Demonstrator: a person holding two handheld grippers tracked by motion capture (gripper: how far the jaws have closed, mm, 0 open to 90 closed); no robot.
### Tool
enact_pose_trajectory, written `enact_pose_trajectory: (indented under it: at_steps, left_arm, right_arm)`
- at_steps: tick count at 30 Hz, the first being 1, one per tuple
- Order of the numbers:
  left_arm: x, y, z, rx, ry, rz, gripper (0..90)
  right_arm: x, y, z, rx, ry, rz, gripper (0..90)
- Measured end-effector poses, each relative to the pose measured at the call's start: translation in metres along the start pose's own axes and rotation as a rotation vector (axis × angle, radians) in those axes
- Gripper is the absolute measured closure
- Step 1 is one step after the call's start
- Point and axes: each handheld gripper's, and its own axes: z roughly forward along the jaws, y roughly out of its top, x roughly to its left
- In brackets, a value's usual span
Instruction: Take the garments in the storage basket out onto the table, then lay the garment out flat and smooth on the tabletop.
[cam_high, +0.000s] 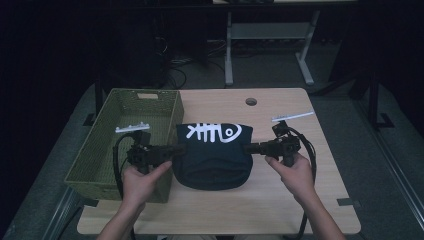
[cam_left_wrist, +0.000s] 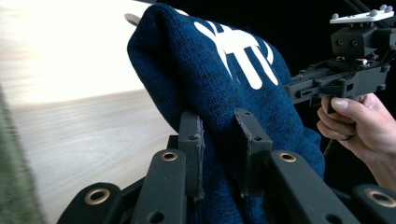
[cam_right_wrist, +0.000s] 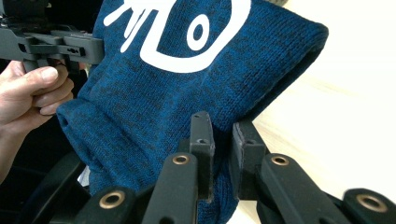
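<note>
A dark blue knit hat (cam_high: 214, 155) with a white fish-bone print hangs stretched between my two grippers above the wooden table (cam_high: 260, 205). My left gripper (cam_high: 179, 150) is shut on the hat's left edge, and in the left gripper view the knit (cam_left_wrist: 219, 93) is pinched between the pads (cam_left_wrist: 194, 154). My right gripper (cam_high: 248, 148) is shut on the hat's right edge. In the right gripper view the fabric (cam_right_wrist: 187, 98) sits clamped between the pads (cam_right_wrist: 201, 149). A hand holds each gripper from below.
A green woven basket (cam_high: 107, 135) stands at the table's left, right beside my left hand. The table has a round cable hole (cam_high: 251, 101) near its far edge. A desk frame (cam_high: 270, 35) and cables stand on the floor beyond.
</note>
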Motion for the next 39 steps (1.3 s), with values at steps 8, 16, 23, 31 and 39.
enact_pose_trajectory:
  at_steps: [8, 16, 23, 31, 39]
  left_arm:
    - [0.009, 0.010, -0.021, -0.005, 0.010, -0.013, 75.0]
    - [0.016, 0.022, -0.042, -0.005, 0.020, -0.021, 75.0]
    - [0.025, 0.030, -0.065, -0.016, 0.036, -0.035, 75.0]
    - [0.036, 0.035, -0.088, -0.035, 0.067, -0.051, 75.0]
    - [0.048, 0.033, -0.106, -0.047, 0.089, -0.060, 75.0]
  right_arm:
    - [0.012, 0.018, 0.015, 0.006, 0.014, -0.011, 80.6]
    - [0.027, 0.036, 0.029, 0.010, 0.023, -0.018, 80.6]
    - [0.041, 0.054, 0.044, 0.031, 0.027, -0.042, 80.6]
    - [0.059, 0.074, 0.065, 0.052, 0.033, -0.070, 80.6]
    - [0.071, 0.085, 0.086, 0.070, 0.041, -0.082, 80.6]
